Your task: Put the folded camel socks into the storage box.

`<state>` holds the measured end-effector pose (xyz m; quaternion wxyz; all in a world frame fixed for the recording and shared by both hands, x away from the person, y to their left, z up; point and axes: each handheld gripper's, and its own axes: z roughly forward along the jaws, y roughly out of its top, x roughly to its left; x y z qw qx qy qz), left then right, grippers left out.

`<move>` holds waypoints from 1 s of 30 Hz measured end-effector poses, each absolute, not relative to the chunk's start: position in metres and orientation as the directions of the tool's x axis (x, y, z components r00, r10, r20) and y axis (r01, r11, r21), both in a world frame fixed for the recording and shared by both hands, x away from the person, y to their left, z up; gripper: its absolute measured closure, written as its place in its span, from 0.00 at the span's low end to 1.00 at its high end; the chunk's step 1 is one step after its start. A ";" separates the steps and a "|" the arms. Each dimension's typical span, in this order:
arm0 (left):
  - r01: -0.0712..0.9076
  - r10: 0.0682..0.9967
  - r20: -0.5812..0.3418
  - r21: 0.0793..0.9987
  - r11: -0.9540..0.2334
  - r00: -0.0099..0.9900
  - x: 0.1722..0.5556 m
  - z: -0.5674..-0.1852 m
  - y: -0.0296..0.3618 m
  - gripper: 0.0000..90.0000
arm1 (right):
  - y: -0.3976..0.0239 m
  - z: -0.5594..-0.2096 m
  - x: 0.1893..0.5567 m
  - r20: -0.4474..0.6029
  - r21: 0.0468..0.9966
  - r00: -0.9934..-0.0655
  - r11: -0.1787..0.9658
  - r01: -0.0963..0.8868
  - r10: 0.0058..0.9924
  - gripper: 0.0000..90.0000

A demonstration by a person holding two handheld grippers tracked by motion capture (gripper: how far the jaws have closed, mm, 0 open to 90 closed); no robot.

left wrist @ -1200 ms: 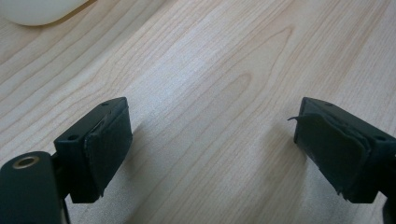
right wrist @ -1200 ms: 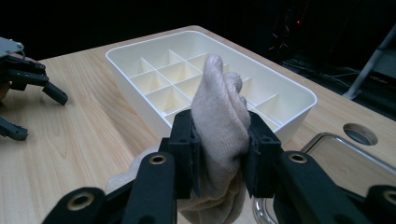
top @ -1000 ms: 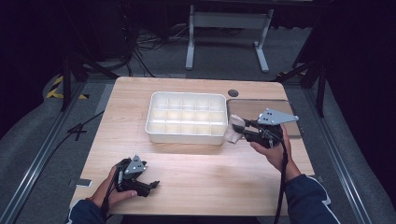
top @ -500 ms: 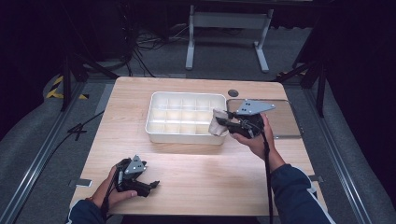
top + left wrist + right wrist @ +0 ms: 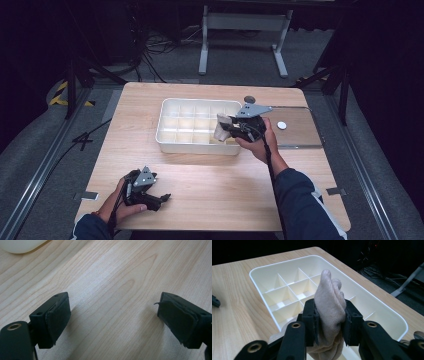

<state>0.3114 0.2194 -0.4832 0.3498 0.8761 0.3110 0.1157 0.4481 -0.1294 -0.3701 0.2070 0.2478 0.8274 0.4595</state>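
A lab or recording studio, by the look of it. The wooden surface stands on grey carpet among black drapes. Loose cables and a metal stand lie behind.

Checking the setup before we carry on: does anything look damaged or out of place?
One small thing: the left gripper has a pad fraying at its edge. The beige sock sits pinched in the right gripper over the white tray, which looks tidy.

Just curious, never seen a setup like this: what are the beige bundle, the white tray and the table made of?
Bundle: knitted fabric, probably a rolled sock or glove; fine ribbed weave, soft folds where the right hand-held gripper squeezes it.
Tray: likely moulded plastic; smooth, slightly glossy cream walls and thin dividers.
Table: pale wood or a wood-look laminate; grain lines show, matte finish.
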 end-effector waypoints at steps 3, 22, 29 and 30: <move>0.464 0.627 -0.015 0.685 -0.561 0.779 0.311 -0.483 0.219 0.13 | -0.125 -0.374 0.454 -0.105 0.861 -0.786 0.451 0.234 0.609 0.76; 0.464 0.626 -0.015 0.685 -0.562 0.779 0.311 -0.483 0.219 0.13 | -0.107 -0.408 0.475 -0.134 0.800 -0.773 0.528 0.285 0.620 0.76; 0.458 0.617 -0.014 0.683 -0.569 0.787 0.313 -0.483 0.219 0.12 | -0.105 -0.415 0.478 -0.108 0.782 -0.797 0.546 0.301 0.594 0.76; 0.456 0.614 -0.015 0.684 -0.570 0.789 0.314 -0.483 0.218 0.12 | -0.103 -0.416 0.478 -0.109 0.776 -0.802 0.555 0.301 0.587 0.76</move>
